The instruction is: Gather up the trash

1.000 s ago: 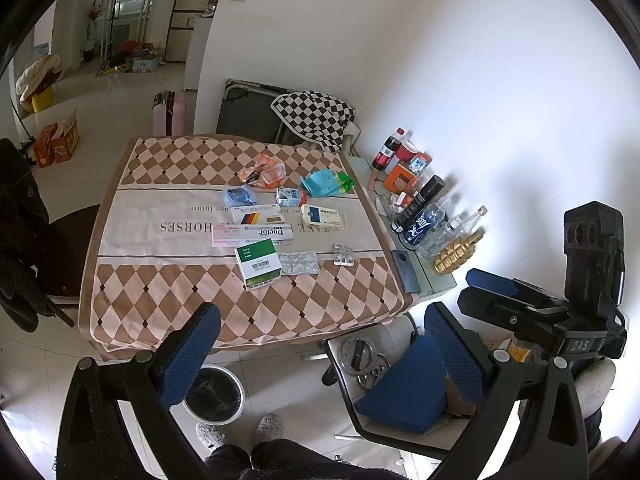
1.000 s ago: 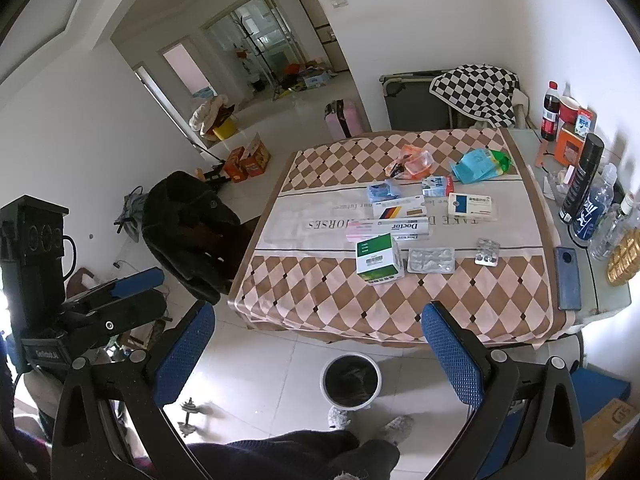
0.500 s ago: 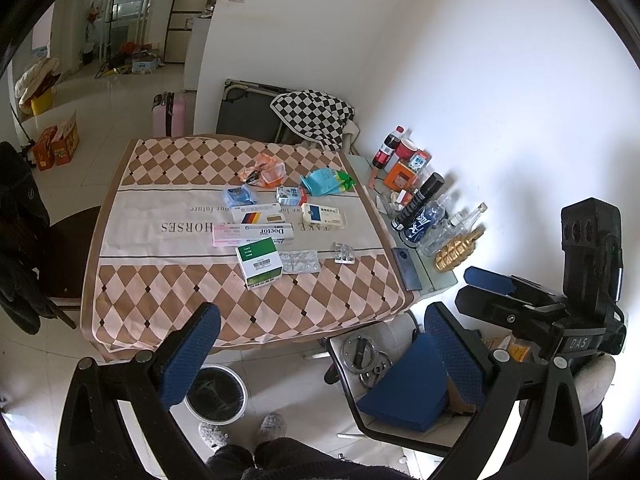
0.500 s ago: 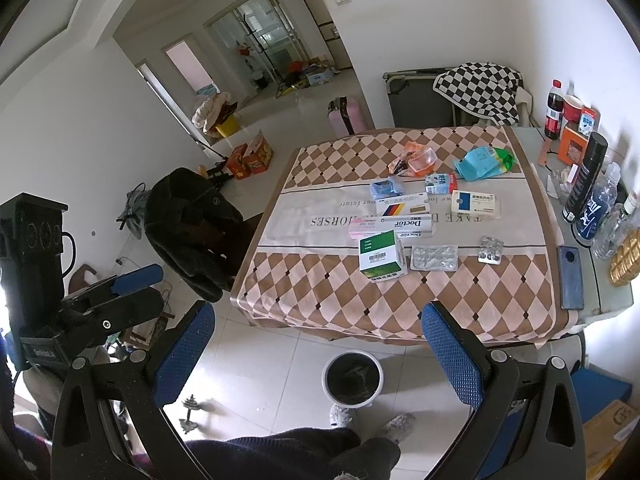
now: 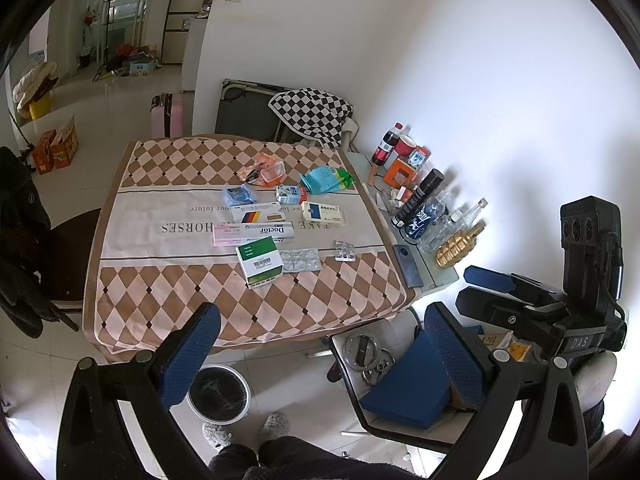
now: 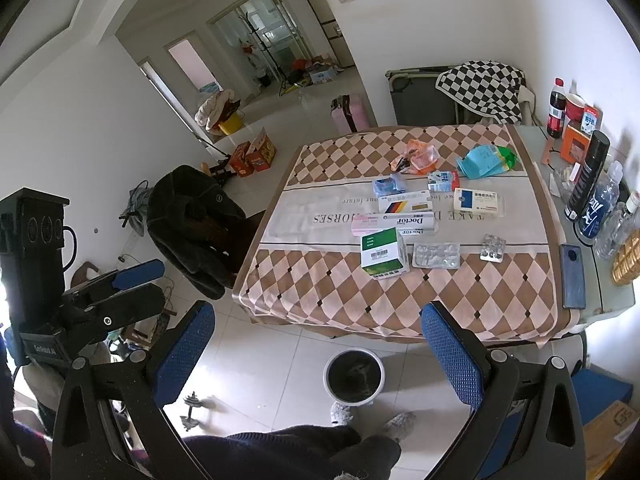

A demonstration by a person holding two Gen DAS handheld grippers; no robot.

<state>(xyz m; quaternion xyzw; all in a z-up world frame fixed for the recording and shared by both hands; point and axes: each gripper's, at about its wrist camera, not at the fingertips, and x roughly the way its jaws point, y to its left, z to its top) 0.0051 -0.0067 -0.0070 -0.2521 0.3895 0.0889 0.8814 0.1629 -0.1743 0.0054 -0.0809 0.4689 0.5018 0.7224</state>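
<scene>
Both grippers, left (image 5: 320,354) and right (image 6: 318,350), hang with jaws wide apart and empty; boxes and blister packs (image 6: 436,255) litter the tabletop (image 6: 460,296) ahead, trash bin (image 6: 354,376) between right jaws.

Bright even daylight, soft shadows on the wall right of the bottles (image 5: 448,220), strong fisheye bending, black vignette corners, overexposed glare at far left edge, sharp centre.

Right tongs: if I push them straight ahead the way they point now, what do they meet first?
Probably the near edge of the table, short of the green box. The right tongs are open and empty, high above the bin; depth is hard to judge.
</scene>
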